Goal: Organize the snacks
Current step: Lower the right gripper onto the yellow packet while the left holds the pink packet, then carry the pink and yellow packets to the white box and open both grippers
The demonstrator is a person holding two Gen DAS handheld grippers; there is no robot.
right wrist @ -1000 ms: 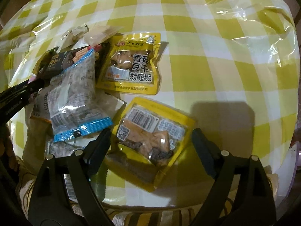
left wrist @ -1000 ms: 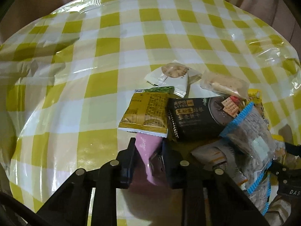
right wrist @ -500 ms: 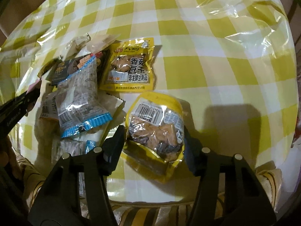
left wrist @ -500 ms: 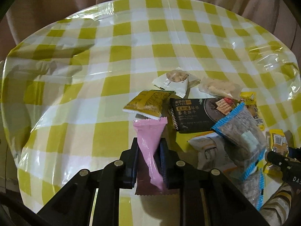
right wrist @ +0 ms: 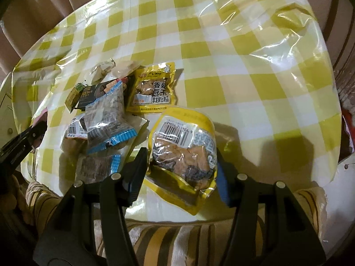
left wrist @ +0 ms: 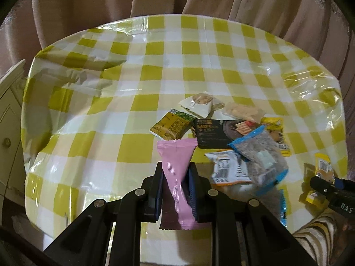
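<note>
My left gripper (left wrist: 175,182) has its jaws clenched on a thin pink plastic snack packet (left wrist: 177,168), held above the yellow checked bench (left wrist: 111,110). My right gripper (right wrist: 180,168) squeezes a puffy yellow snack bag (right wrist: 184,153), beside the pile of other snack packets (right wrist: 106,115) on the bench.

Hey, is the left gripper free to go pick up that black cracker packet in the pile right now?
Probably not yet. The left gripper is shut on the pink packet, so it is occupied. The black cracker packet also has the blue-edged clear packet overlapping its right end.
</note>
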